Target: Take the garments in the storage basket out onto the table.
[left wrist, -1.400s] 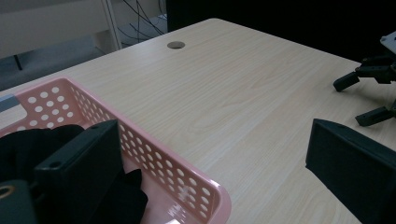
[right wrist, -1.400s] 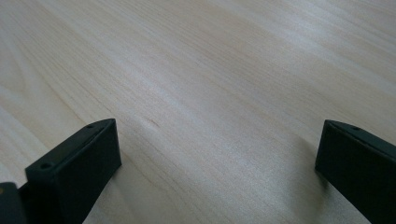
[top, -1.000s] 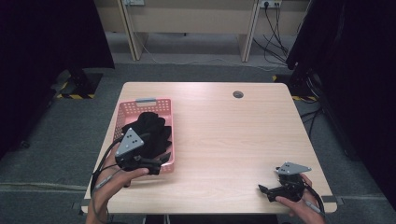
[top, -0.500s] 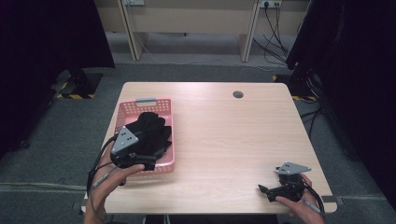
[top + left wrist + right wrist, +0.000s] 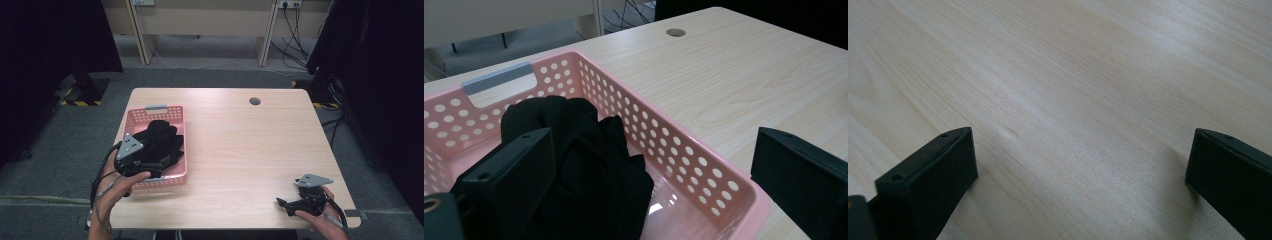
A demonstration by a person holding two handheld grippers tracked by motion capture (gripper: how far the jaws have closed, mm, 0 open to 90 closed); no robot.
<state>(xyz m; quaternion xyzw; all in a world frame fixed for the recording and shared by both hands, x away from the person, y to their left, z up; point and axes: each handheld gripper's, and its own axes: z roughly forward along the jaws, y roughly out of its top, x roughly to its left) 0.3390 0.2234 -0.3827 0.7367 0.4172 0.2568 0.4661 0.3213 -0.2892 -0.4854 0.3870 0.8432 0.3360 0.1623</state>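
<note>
Inside pink basket [image 5: 176, 172], black cloth [image 5: 160, 139] beneath left hand-held gripper [image 5: 161, 163], jaws spread wide.

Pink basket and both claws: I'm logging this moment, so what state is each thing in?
Pink basket: upright on the table, holding the cloth.
Black cloth: bunched in the basket, one jaw against it, not clamped.
Left claw: open, one jaw inside the basket, the other outside its wall.
Right claw: open, holding nothing, low over bare wood.
Table: round cable hole open.
</note>
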